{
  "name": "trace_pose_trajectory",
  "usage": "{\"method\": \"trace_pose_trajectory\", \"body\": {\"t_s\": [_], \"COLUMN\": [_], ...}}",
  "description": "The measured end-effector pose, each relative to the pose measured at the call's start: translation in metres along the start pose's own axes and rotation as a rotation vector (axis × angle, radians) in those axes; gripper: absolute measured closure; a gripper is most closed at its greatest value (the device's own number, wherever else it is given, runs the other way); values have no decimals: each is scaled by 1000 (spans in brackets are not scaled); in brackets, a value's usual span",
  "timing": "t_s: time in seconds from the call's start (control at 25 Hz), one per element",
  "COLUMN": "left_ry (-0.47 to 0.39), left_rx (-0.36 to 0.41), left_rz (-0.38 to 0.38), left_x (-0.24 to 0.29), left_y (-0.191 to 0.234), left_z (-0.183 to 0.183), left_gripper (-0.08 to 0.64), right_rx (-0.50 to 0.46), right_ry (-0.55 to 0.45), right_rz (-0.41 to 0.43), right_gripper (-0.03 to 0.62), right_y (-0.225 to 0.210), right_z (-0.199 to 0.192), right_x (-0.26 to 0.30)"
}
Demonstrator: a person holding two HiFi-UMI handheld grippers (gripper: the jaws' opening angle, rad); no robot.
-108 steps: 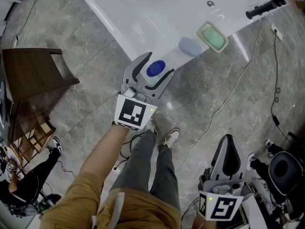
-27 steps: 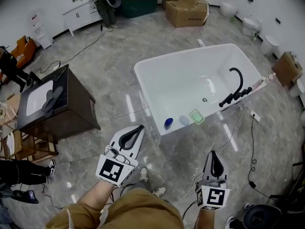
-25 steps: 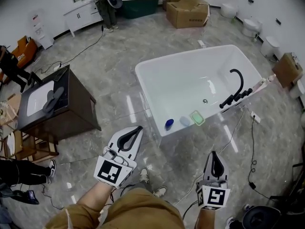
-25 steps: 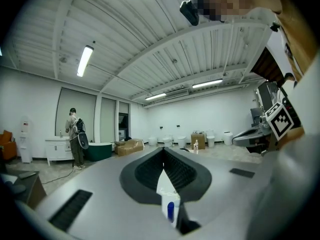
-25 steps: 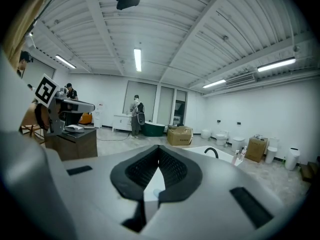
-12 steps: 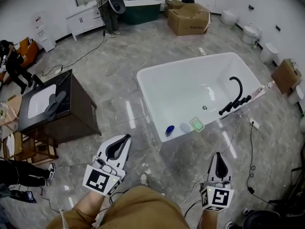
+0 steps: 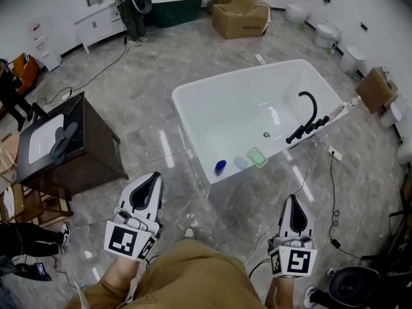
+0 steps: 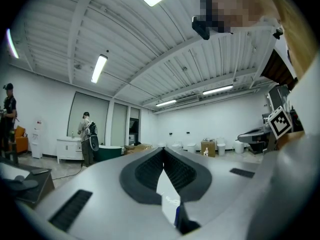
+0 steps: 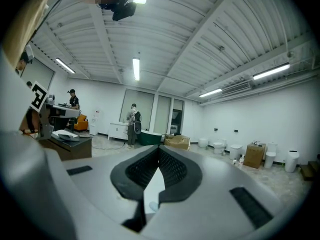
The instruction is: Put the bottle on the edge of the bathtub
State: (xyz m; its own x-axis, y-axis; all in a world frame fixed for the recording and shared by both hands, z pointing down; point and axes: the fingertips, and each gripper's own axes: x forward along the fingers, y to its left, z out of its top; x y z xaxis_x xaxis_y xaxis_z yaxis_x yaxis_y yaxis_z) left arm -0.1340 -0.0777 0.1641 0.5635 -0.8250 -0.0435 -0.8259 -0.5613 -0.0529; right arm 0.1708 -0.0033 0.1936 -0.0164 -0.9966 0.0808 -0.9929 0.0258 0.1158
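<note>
Clenching empty fingers (image 8: pixel 100 189), left gripper (image 7: pixel 152 179) and right gripper (image 7: pixel 293 201) face bottle (image 7: pixel 220 167) and soap dish (image 7: pixel 257 157) on bathtub (image 7: pixel 219 118).

We record the bathtub (image 7: pixel 206 127) as white and its tap (image 7: pixel 308 113) as black. The bottle (image 7: pixel 220 167) shows blue. We note a pale blue item (image 7: pixel 241 162) and a pale green dish (image 7: pixel 257 157). The floor (image 7: pixel 148 76) is grey with lighter marble veining. The cabinet (image 7: pixel 96 163) is dark brown, the box (image 7: pixel 239 15) cardboard brown. The left gripper (image 7: pixel 153 177) and right gripper (image 7: pixel 293 199) are light grey with black pads (image 7: pixel 143 195). Their cubes (image 7: pixel 127 240) carry black-and-white square patterns. The trousers (image 7: pixel 193 275) are tan.
</note>
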Motion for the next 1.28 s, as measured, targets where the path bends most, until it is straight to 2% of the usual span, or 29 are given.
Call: {"method": "trace_pose_trajectory", "body": {"t_s": [0.16, 0.32, 0.92, 1.28], "left_ry": [-9, -11, -14, 4], "left_rx": [8, 1, -5, -22], "left_rz": [15, 13, -20, 15], "left_x": [1, 5, 10, 2], "left_y": [9, 15, 13, 26], "left_z": [0, -2, -2, -16], "left_gripper": [552, 552, 552, 552], "right_rx": [37, 29, 14, 17], "right_ry": [-16, 3, 10, 7], "right_rz": [-37, -59, -63, -88], "right_gripper": [588, 589, 589, 588], "right_y": [-13, -15, -12, -16], "right_z": [3, 1, 10, 5], "right_x": [-4, -2, 0, 1]}}
